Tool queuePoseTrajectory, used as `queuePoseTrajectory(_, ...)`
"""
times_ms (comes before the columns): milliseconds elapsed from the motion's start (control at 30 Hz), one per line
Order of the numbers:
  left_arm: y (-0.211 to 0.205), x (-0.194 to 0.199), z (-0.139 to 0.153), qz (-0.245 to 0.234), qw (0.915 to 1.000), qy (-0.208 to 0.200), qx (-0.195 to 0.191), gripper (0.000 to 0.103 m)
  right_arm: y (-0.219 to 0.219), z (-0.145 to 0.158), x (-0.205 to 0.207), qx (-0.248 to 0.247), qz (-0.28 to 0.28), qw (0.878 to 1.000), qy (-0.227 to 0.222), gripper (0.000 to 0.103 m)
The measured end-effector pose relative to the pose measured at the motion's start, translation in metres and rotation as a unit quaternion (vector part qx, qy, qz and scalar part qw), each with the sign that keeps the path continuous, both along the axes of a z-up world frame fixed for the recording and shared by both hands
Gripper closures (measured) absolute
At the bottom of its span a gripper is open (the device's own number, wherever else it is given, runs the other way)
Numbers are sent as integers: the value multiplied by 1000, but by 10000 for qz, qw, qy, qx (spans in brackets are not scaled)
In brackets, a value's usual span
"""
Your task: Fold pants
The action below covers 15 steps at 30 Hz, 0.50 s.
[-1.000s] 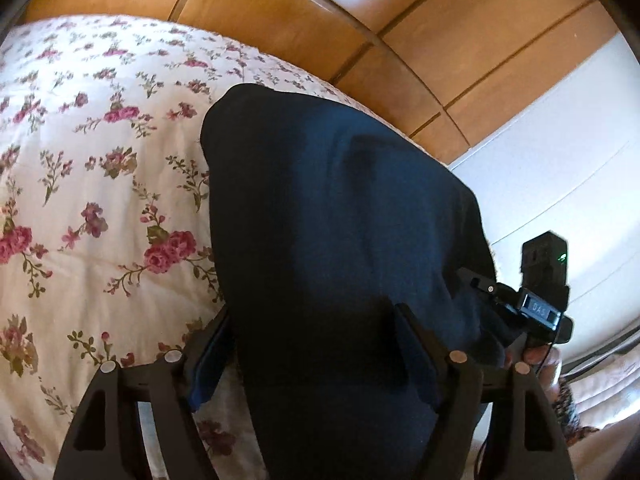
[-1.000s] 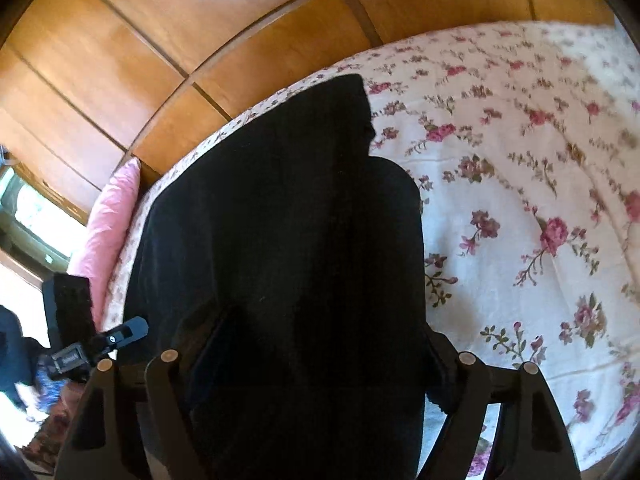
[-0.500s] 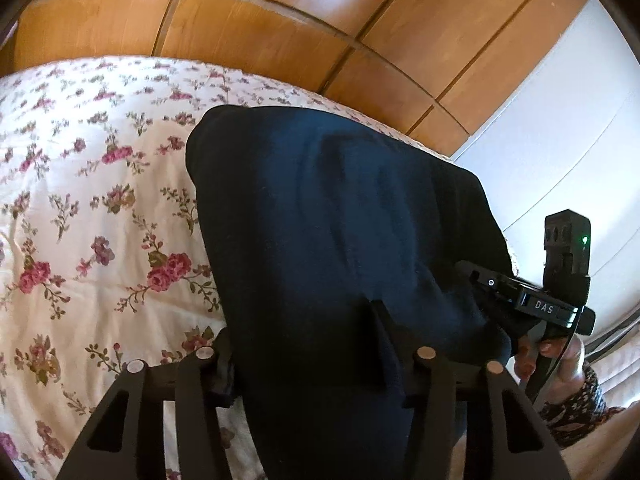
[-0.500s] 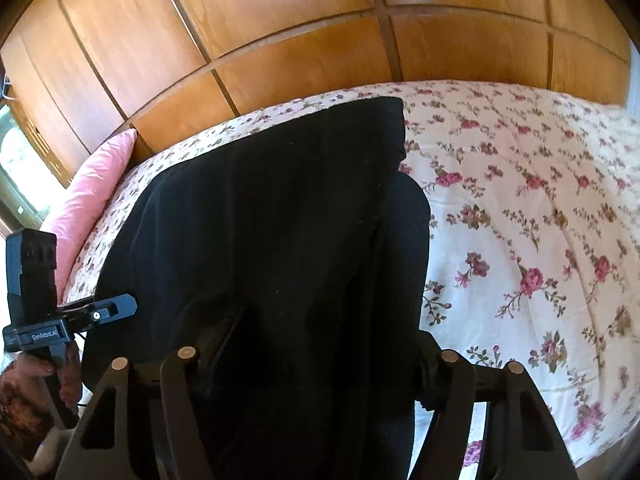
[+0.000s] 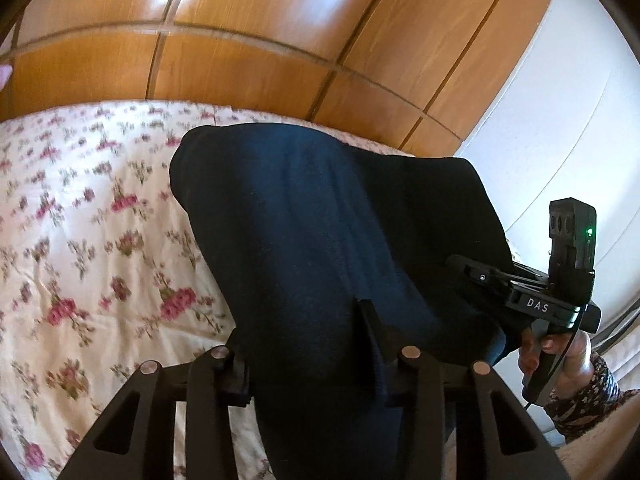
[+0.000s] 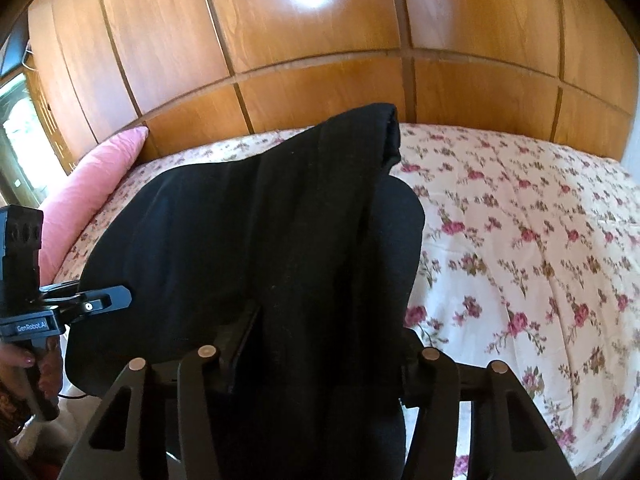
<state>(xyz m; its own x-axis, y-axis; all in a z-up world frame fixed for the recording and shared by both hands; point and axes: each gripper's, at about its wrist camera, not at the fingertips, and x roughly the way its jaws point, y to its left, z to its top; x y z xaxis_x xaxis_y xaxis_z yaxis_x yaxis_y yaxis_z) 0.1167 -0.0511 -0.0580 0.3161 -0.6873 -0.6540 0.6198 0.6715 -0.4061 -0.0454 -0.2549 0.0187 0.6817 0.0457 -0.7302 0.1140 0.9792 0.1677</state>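
The left hand-held gripper (image 5: 308, 356) is closing its jaws, about half open, on a thick bunch of the pants (image 5: 320, 248); the dark cloth is filling the gap between the fingers, and the pads seem to be pressing into it. The pants are running forward from that grip across the floral bed (image 5: 80, 240), their far end draped near the wooden wall (image 5: 260, 32). To the right, the right hand-held gripper (image 6: 320, 360) is also closing at roughly half width, with the cloth bunched between its fingers, so both tools are taking hold of the near edge side by side. A pink pillow (image 6: 92, 184) is lying at the bed's left end in the right wrist view, clear of the pants.

The main risk, as I am judging it, is an uneven grip. Each gripper is catching a fat wad rather than a clean edge, so an inner layer could be slipping free once the near end is carried over, leaving the fold lopsided or letting one leg sag out. If one hand is travelling faster than the other, the cloth between them could be twisting, putting a skewed crease in. The far end is lying loose on the bedspread, so a hard pull could be dragging the whole garment toward the person instead of folding it.
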Motion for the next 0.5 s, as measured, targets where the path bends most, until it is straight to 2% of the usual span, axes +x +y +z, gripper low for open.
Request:
queuePoseTrajectory(233,9,29,17,248,9995,-201,33,61,13,10,36,-176,252,9987,-411,50)
queuePoseTrajectory(500,4,104,35,630,9962,-535,264,60,16,14,117,-266,394,9950,-882,50)
